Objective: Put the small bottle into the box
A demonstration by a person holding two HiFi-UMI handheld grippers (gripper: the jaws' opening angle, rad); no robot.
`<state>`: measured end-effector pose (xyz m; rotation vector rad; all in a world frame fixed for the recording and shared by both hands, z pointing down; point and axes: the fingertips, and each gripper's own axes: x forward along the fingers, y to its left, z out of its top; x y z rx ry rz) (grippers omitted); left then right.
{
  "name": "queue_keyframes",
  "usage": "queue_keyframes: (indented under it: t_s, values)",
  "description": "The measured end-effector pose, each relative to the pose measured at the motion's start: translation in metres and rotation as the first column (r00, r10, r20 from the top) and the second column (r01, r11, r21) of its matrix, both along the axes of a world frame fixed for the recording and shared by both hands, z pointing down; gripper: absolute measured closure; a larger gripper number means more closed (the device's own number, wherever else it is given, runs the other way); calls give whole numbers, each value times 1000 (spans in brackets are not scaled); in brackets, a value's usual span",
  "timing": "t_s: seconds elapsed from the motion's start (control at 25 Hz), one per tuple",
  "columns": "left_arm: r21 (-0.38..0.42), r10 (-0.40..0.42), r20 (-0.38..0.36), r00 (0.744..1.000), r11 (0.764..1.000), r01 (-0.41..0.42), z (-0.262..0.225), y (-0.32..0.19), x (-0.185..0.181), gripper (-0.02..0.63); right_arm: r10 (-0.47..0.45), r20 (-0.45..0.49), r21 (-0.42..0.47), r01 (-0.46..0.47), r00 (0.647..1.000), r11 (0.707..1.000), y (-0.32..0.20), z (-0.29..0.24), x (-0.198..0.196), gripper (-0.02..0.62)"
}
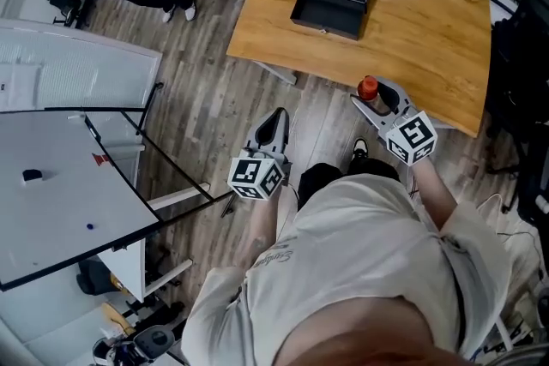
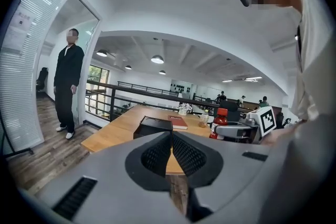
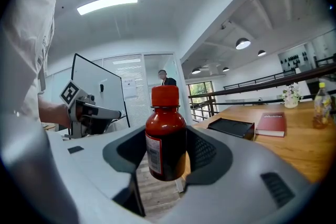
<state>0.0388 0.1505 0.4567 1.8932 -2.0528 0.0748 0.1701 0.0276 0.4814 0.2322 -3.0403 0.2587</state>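
Holding the small dark-red bottle with the red cap up in the air, our right claw has its jaws wide apart and pressed on the bottle's sides. That way the bottle stands straight and does not slip. It is near the edge of the wooden bench. The open black box sits on the bench, well apart from the bottle, ready for it. Our left claw is closed tight with nothing in it. We think it hangs aside to stay out of the way.
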Motion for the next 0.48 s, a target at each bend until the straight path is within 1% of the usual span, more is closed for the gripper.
queue_keyframes:
  t_s: [0.08, 0.16, 0.28, 0.48]
  values:
    - [-7, -10, -10, 1000, 1000, 10, 1, -5, -6, 586, -4, 1, -10, 4, 1000, 1000, -5, 1, -8, 379]
    - [-7, -8, 0, 1000, 1000, 8, -1, -11, -12, 586, 0, -11, -20, 0, 1000, 1000, -11, 4, -15, 379]
    - [-11, 22, 27, 999, 1000, -22, -3, -23, -28, 586, 10, -33, -26, -11, 999, 1000, -21, 8, -32, 379]
    - [8, 80, 7, 997, 997, -80, 3, -48, -64, 586, 46, -70, -22, -48, 997, 999, -36, 8, -68, 379]
